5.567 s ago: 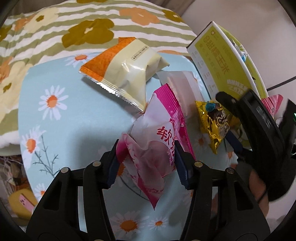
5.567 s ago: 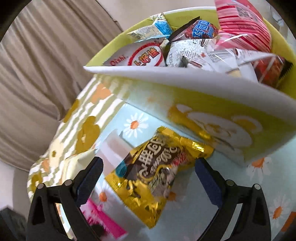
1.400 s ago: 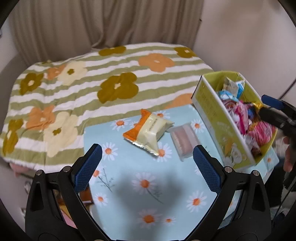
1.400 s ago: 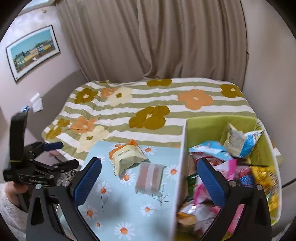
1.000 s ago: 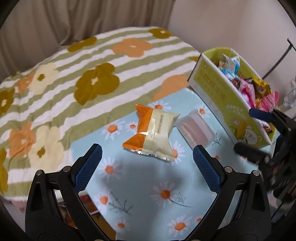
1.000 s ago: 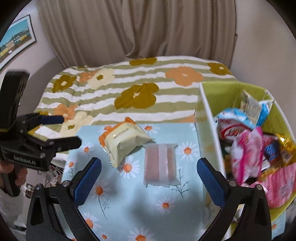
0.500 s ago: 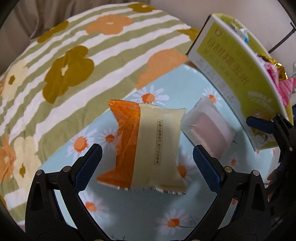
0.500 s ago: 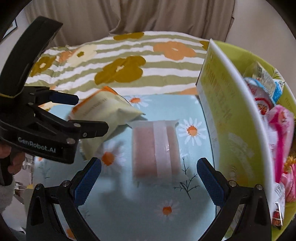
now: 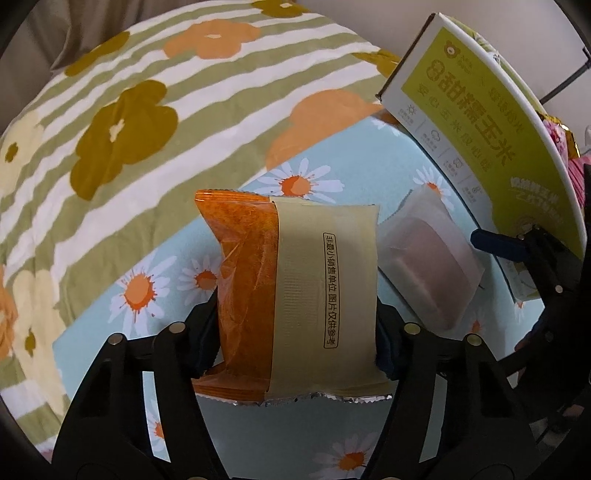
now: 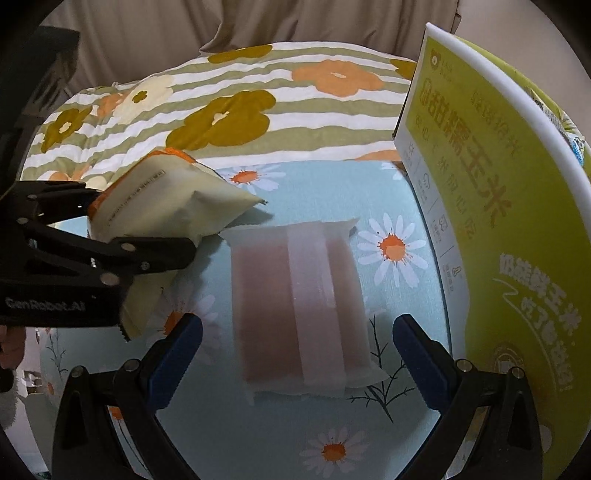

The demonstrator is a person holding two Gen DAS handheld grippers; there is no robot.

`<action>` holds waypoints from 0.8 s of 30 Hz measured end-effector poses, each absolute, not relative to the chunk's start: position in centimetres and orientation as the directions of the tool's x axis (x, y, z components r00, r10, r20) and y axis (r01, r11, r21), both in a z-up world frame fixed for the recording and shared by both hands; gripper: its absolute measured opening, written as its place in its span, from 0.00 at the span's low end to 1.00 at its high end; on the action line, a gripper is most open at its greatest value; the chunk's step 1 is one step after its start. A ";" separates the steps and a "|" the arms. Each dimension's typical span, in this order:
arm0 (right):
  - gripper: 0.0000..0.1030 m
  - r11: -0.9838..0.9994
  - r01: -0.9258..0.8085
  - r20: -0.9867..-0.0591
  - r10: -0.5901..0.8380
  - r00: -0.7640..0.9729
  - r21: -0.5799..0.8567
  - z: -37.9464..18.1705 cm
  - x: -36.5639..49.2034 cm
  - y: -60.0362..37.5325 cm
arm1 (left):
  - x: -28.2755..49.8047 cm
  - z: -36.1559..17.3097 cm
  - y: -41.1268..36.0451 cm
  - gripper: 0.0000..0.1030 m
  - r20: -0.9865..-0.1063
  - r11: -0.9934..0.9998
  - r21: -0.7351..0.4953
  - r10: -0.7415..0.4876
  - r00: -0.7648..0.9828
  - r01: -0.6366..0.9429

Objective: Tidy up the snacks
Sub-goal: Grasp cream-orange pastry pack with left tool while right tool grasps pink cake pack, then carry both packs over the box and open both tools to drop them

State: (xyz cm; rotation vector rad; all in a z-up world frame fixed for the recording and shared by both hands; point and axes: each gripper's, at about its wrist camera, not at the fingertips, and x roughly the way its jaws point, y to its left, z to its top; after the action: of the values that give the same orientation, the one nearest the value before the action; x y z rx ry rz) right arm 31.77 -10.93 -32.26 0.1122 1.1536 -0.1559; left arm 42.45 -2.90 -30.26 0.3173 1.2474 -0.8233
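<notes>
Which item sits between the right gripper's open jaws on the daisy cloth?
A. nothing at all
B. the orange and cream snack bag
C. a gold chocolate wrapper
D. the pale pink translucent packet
D: in the right wrist view the pale pink translucent packet lies flat on the daisy cloth between the right gripper and its spread jaws, untouched by either.

Pale blue daisy-print cloth (image 10: 314,184) is spread flat over part of a green-and-white striped cover (image 9: 155,110) printed with olive, orange and cream flowers. Beige curtain (image 10: 258,26) is seen hanging behind the striped cover. Plain wall (image 9: 369,14) is visible at upper right in left wrist view.
</notes>
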 end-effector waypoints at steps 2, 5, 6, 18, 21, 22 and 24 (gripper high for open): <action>1.00 0.985 0.174 -0.915 -0.062 0.398 0.009 -32.3 31.9 -11.0 | 42.3 -30.0 -2.6 0.60 -0.923 0.689 -0.198 -0.370 0.104 0.697; 0.99 0.987 0.163 -0.913 -0.059 0.403 0.008 -32.3 32.1 -11.1 | 41.8 -29.5 -2.0 0.60 -0.920 0.696 -0.184 -0.370 0.127 0.694; 0.99 0.987 0.160 -0.912 -0.059 0.405 0.007 -32.3 32.2 -11.1 | 41.6 -29.3 -1.8 0.60 -0.920 0.701 -0.180 -0.369 0.134 0.691; 0.58 0.993 0.110 -0.916 -0.080 0.394 -0.040 -32.7 32.1 -10.4 | 38.9 -27.5 3.5 0.60 -0.916 0.810 -0.193 -0.352 0.195 0.554; 0.57 0.994 0.107 -0.918 -0.051 0.394 -0.010 -32.6 32.0 -10.9 | 37.9 -27.1 4.7 0.60 -0.913 0.838 -0.212 -0.354 0.205 0.503; 0.57 0.994 0.105 -0.916 -0.047 0.398 -0.006 -32.4 31.8 -11.0 | 37.7 -26.9 5.0 0.60 -0.912 0.844 -0.218 -0.355 0.206 0.490; 0.56 0.995 0.099 -0.908 -0.028 0.419 0.015 -31.5 31.3 -10.8 | 37.0 -26.2 5.6 0.60 -0.907 0.856 -0.219 -0.355 0.225 0.467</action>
State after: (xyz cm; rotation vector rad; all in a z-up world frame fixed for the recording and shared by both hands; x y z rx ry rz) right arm 31.33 -10.84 -31.54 0.0696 1.1364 -0.0794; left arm 37.02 5.61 -26.20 0.1074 1.2185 -0.5687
